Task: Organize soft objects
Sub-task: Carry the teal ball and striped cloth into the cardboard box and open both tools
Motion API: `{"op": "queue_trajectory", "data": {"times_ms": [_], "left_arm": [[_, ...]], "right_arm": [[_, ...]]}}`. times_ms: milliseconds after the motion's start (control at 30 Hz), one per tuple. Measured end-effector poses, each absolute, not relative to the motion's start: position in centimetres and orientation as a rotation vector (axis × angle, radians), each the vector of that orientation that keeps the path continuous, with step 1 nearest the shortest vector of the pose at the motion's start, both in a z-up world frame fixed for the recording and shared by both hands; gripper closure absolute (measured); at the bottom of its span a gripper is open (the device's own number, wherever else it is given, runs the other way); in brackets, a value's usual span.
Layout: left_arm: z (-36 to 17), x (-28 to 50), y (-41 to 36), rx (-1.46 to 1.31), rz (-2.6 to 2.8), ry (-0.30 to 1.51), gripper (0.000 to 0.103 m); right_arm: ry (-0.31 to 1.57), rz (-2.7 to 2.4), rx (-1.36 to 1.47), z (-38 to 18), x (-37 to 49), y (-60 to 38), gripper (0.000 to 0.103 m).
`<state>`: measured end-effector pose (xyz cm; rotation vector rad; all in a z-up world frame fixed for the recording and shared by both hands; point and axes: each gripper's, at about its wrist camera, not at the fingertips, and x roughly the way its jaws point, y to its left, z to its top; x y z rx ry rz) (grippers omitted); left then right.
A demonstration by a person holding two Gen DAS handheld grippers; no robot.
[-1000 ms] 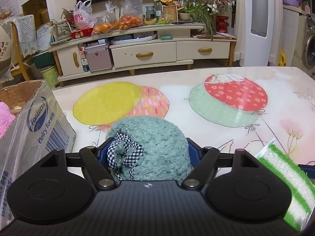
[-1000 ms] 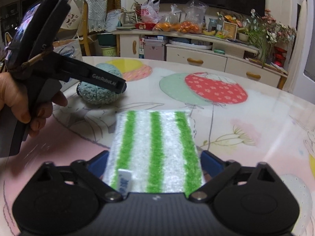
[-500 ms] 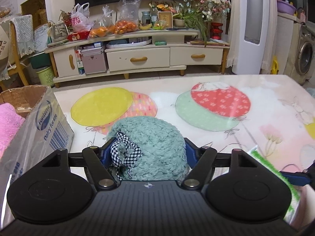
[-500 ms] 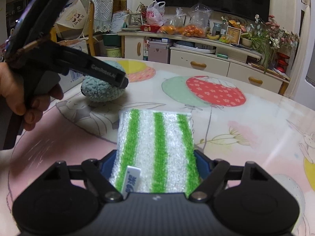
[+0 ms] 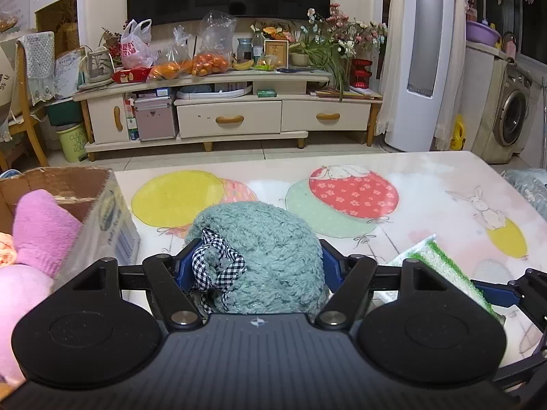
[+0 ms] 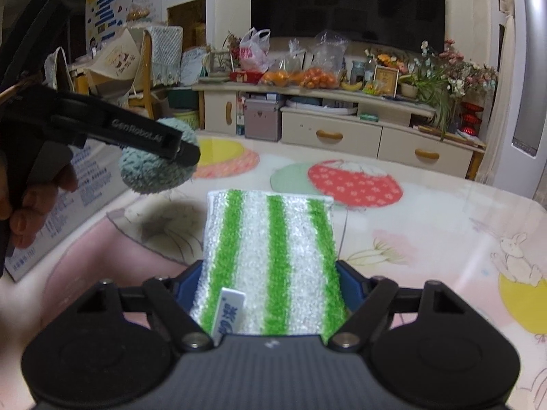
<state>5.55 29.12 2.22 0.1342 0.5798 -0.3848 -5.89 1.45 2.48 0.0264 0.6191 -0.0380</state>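
The teal fluffy ball (image 5: 263,256) with its checked ribbon (image 5: 218,266) is clamped in my left claw (image 5: 258,266), lifted above the tabletop (image 5: 427,198), just right of the cardboard box (image 5: 102,218). I judge it light and very squashy, so holding it across the middle is good. My right claw (image 6: 270,294) is clamped on one green-striped cloth (image 6: 270,256), also soft and light. In the box I count two pink soft things (image 5: 41,235); a third, orange one is hard to tell.

Indoor lighting moderate; sheen on the surface (image 5: 427,184); right view dimmer, softly blurred at left; strong fisheye bending at edges; soft shadows
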Motion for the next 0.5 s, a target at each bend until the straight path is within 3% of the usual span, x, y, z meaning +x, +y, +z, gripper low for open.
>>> {"op": "queue_trajectory", "data": {"times_ms": [500], "left_arm": [[4.6,2.7,31.6,0.122,-0.402,0.549,0.017]], "right_arm": [[0.537,-0.051,-0.002,6.7,-7.9,4.6,0.024]]}}
